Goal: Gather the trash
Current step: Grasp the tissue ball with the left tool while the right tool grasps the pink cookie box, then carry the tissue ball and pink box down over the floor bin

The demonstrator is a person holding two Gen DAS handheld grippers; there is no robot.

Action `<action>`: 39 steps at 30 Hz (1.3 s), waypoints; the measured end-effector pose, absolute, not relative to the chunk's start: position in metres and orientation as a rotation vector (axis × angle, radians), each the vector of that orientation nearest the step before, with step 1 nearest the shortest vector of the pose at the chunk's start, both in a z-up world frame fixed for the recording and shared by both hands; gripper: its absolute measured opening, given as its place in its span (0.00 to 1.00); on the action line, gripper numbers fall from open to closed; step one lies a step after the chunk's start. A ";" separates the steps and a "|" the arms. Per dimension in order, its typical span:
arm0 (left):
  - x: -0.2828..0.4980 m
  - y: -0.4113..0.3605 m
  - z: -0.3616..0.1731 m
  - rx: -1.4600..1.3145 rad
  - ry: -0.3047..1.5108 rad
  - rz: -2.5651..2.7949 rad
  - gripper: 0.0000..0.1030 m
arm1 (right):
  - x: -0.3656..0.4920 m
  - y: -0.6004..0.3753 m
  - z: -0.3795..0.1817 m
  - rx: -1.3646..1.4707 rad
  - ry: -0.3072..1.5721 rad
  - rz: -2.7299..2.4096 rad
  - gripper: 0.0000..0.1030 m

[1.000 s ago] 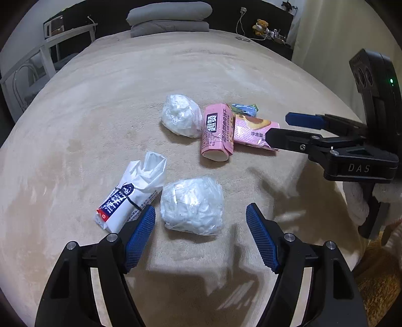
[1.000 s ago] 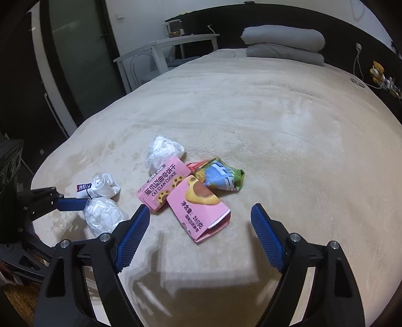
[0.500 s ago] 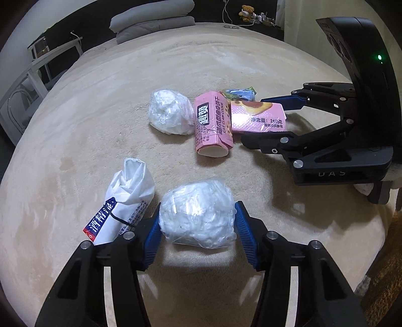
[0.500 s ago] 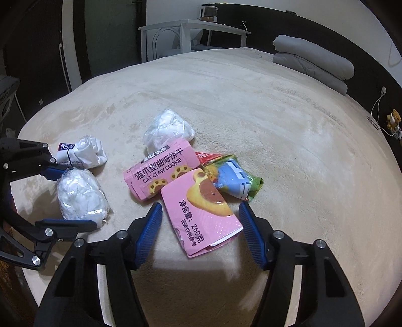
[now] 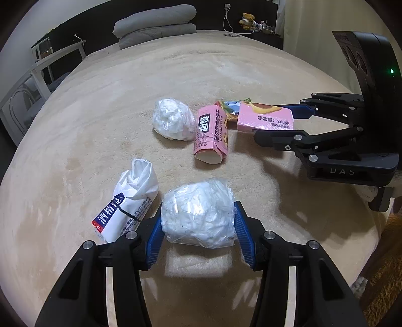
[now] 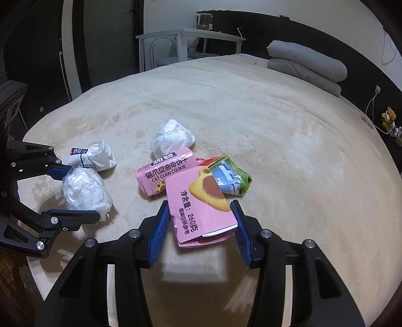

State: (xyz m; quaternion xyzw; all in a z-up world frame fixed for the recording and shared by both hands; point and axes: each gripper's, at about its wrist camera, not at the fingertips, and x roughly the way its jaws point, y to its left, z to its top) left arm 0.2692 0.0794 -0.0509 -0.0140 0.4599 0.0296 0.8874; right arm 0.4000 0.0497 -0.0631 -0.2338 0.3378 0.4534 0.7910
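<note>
My left gripper point(image 5: 198, 235) is shut on a clear bag of white crumpled paper point(image 5: 198, 213), also in the right wrist view point(image 6: 85, 191). My right gripper point(image 6: 199, 231) is shut on a flat pink cookie box point(image 6: 201, 203), which also shows in the left wrist view point(image 5: 265, 117). On the beige bed point(image 5: 226, 63) lie a second pink cookie box point(image 5: 211, 133), a second bag of white paper point(image 5: 173, 122), a white wipes pack point(image 5: 128, 203) and a green-blue snack wrapper point(image 6: 231, 178).
Grey folded bedding point(image 5: 155, 24) lies at the head of the bed. A white table and chair point(image 6: 191, 47) stand beside the bed. The bed's edge and a brown rug point(image 5: 384, 271) are at my right.
Both grippers moved forward and closed: the left around the near bag of white paper, the right around the flat pink cookie box.
</note>
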 end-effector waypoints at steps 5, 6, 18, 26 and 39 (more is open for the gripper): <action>0.260 0.078 -0.046 -0.043 0.934 0.058 0.49 | 0.390 0.043 -0.058 -0.486 0.727 0.984 0.46; 0.259 0.078 -0.045 -0.047 0.930 0.057 0.49 | 0.388 0.041 -0.058 -0.482 0.728 0.987 0.46; 0.243 0.073 -0.034 -0.088 0.875 0.043 0.49 | 0.368 0.022 -0.051 -0.438 0.748 1.001 0.45; 0.225 0.068 -0.026 -0.128 0.845 0.033 0.49 | 0.346 0.007 -0.043 -0.403 0.740 0.993 0.44; 0.194 0.059 -0.015 -0.152 0.781 0.015 0.49 | 0.296 -0.027 -0.030 -0.338 0.725 0.973 0.44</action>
